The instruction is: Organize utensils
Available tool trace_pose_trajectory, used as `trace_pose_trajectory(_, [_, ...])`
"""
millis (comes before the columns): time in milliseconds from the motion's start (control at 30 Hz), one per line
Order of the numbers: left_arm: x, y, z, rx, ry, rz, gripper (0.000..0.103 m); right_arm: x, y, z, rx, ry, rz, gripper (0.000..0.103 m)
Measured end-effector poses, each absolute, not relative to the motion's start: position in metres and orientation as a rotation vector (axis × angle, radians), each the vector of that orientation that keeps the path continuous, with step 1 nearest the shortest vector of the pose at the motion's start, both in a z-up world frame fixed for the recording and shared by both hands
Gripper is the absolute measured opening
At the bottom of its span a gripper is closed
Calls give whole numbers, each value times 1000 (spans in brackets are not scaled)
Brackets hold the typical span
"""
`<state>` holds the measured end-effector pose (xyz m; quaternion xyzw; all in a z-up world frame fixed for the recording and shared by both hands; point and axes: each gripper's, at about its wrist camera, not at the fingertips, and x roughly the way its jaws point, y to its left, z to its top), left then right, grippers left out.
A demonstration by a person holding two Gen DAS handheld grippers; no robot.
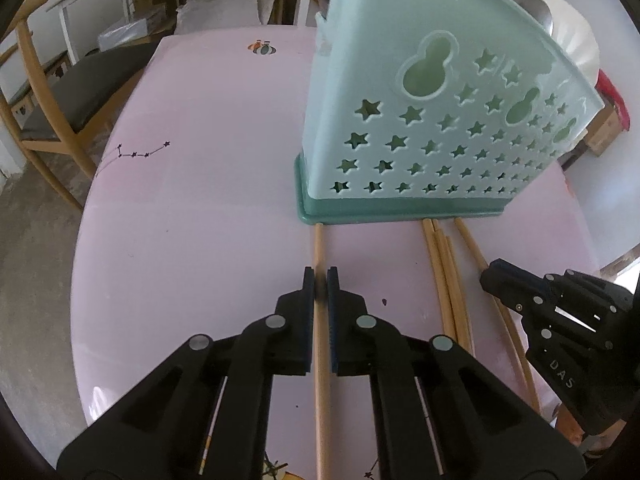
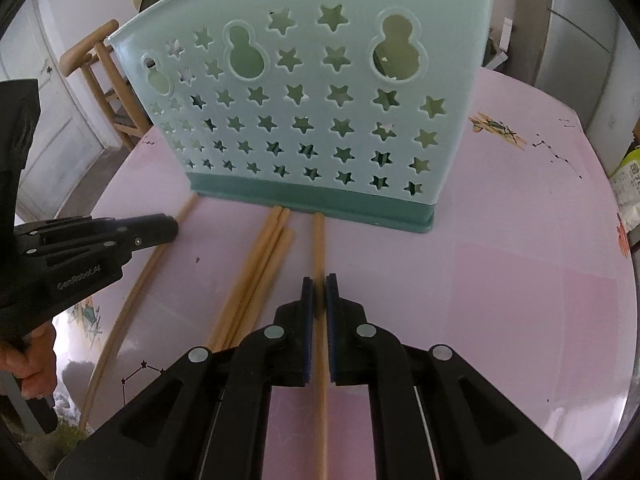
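A mint green utensil holder with star-shaped holes stands on the pink table; it also shows in the right wrist view. Several wooden chopsticks lie in front of it. My left gripper is shut on one chopstick whose tip touches the holder's base. My right gripper is shut on another chopstick that also points at the base. A bundle of loose chopsticks lies between the two grippers, also seen in the left wrist view.
A wooden chair stands left of the table. A white bowl sits behind the holder. A package lies at the table's right edge. The left gripper shows at the left of the right wrist view.
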<state>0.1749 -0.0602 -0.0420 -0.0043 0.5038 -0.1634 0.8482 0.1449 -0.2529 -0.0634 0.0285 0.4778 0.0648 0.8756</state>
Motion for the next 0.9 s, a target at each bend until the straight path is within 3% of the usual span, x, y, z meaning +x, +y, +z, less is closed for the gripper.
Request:
trace_pose_trajectory(533, [135,-13,63,-186,760,-493,4,95,-281,25,231,742,152,6])
trace_pose_trajectory(900, [122,7,156,-266,541,-617,4,79,-290,46,252,675,136,6])
